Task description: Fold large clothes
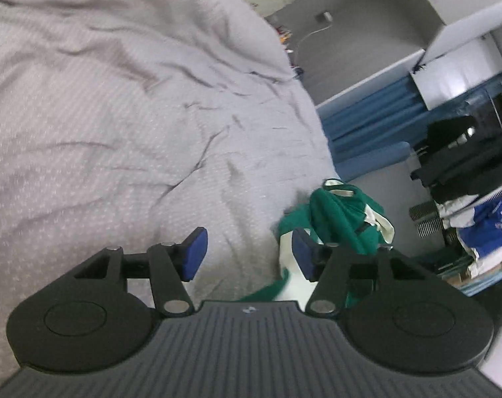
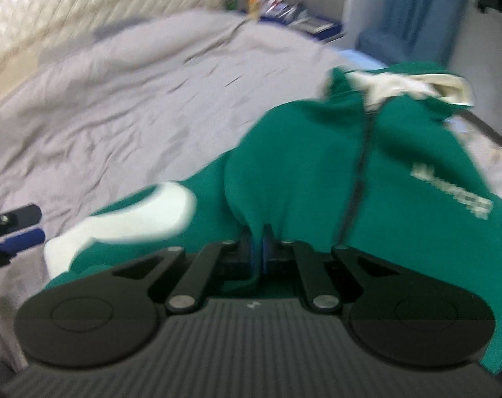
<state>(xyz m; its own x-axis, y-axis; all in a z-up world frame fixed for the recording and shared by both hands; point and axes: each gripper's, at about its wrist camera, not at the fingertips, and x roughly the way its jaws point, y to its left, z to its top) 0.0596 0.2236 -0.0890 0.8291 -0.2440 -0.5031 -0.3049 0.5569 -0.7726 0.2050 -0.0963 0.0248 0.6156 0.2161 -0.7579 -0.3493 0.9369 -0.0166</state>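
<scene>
A green zip-up jacket (image 2: 300, 165) with white sleeve patches and a white-lined hood lies crumpled on the grey patterned duvet (image 2: 118, 99). My right gripper (image 2: 258, 245) is shut on a fold of its green fabric near the zip. In the left wrist view the same jacket (image 1: 337, 212) is bunched at the bed's right edge, just behind the right finger of my left gripper (image 1: 249, 255). That gripper is open over bare duvet (image 1: 118, 116), with nothing between its blue pads. The left gripper (image 2: 25, 229) also shows at the left edge of the right wrist view.
Off the bed's right side stands a rack piled with dark clothes (image 1: 466, 159) and blue and white ones (image 1: 482, 225), with blue curtains (image 1: 366, 116) beyond. A quilted headboard (image 2: 85, 0) and a cluttered bedside shelf (image 2: 284, 3) are at the far end.
</scene>
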